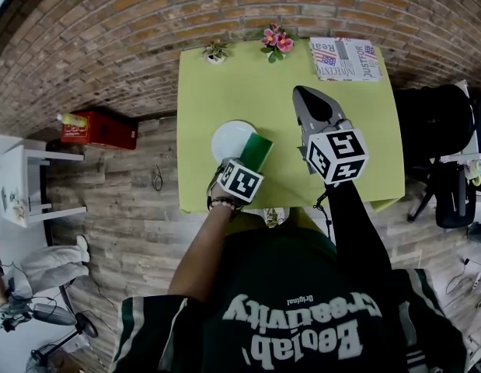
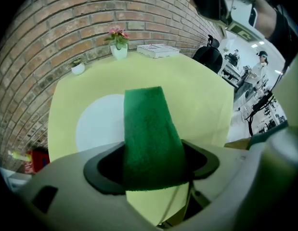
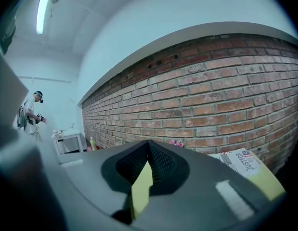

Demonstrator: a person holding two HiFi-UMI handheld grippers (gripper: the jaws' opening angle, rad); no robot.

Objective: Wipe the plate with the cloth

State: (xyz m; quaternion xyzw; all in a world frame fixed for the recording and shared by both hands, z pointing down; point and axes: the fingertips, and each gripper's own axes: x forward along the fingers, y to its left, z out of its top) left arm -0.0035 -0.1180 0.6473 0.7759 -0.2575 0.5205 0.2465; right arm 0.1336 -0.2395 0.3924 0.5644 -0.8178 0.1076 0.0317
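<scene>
At the rim of the plate (image 2: pixel 98 124), left tool (image 2: pixel 151 170) grips cloth (image 2: pixel 149 129).

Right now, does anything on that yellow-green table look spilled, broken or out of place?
Nothing stands out. The white plate lies flat on the table, the left gripper holds the green cloth over its rim, both flower pots stand upright by the wall, and the newspaper lies flat at the far corner.
</scene>
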